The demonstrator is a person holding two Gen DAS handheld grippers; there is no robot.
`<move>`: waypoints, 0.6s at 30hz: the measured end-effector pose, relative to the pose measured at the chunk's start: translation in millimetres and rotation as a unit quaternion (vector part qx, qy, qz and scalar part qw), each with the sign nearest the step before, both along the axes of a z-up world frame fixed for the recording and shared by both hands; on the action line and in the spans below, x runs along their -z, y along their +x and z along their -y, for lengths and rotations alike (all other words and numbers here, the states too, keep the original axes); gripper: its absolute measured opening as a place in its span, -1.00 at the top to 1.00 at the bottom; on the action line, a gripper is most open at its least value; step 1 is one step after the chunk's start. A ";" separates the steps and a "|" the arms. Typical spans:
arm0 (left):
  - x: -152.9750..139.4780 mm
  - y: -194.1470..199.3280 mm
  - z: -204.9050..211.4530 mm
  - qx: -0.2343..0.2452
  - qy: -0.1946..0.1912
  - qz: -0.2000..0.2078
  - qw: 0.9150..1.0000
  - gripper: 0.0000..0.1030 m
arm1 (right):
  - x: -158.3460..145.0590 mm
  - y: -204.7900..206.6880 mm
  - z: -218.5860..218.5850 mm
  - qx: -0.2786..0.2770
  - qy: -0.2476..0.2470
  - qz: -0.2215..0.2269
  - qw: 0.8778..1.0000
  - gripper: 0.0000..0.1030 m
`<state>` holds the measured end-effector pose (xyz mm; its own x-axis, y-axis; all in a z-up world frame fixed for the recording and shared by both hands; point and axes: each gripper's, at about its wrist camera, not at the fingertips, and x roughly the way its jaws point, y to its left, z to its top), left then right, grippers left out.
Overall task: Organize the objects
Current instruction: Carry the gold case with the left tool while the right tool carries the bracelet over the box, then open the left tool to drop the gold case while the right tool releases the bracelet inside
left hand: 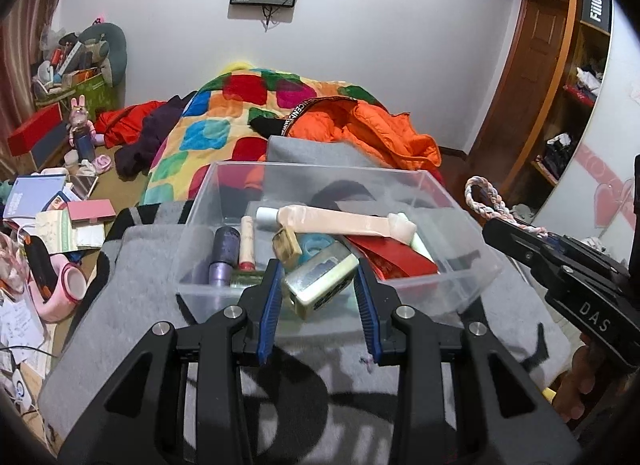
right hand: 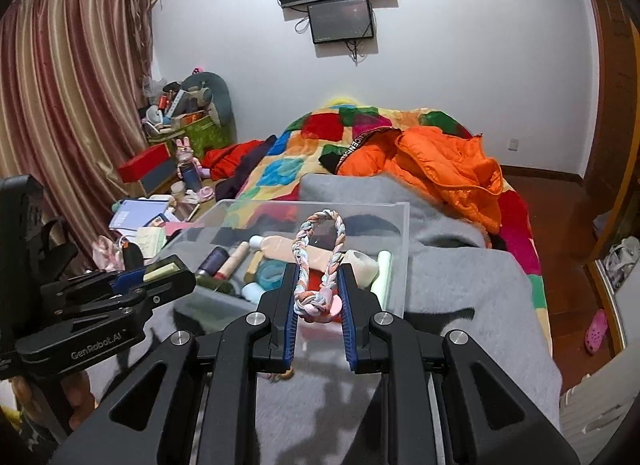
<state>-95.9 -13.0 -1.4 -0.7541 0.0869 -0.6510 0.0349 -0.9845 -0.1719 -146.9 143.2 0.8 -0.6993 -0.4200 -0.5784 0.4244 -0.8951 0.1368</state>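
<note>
A clear plastic bin (left hand: pixel 436 185) stands on a grey blanket (left hand: pixel 140 265) on the bed. In it lie a purple bottle (left hand: pixel 224 257), a pink tube (left hand: pixel 247 241), a long peach-coloured piece (left hand: pixel 336 221) and a red packet (left hand: pixel 396 261). My left gripper (left hand: pixel 318 269) is shut on a small pale green box (left hand: pixel 320 283), held over the bin's near edge. In the right wrist view my right gripper (right hand: pixel 318 271) is shut on the knotted end of a braided pastel rope loop (right hand: pixel 320 237), above the bin (right hand: pixel 400 233). The left gripper (right hand: pixel 176 279) shows at the left there.
A patchwork quilt (left hand: pixel 208 133) and an orange jacket (left hand: pixel 372 125) lie behind the bin. Books, boxes and a pink toy (left hand: pixel 60 293) crowd the floor on the left. Wooden shelves (left hand: pixel 560 105) stand on the right, and curtains (right hand: pixel 60 105) hang at the far left.
</note>
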 end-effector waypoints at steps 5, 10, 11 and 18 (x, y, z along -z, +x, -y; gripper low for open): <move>6.8 -15.1 1.3 0.007 0.004 0.013 1.000 0.31 | 8.6 -16.9 8.1 0.005 0.006 0.012 1.000 0.67; 12.4 -29.4 -2.4 0.020 0.004 0.025 0.999 0.31 | 21.7 -27.0 12.6 0.015 0.003 0.032 0.999 0.67; 13.8 -30.9 -4.2 0.021 0.001 0.026 0.999 0.31 | 24.6 -28.6 13.4 0.016 0.002 0.037 0.999 0.67; 16.0 -28.9 -11.5 0.023 -0.027 0.020 0.999 0.30 | 35.8 -35.0 17.7 0.018 0.014 0.050 0.999 0.67</move>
<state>-124.8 -1.4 -17.4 -0.7234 0.0836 -0.6853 -0.0039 -0.9931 -0.1169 -181.8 125.5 -35.1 -0.6520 -0.3789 -0.6567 0.3781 -0.9133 0.1516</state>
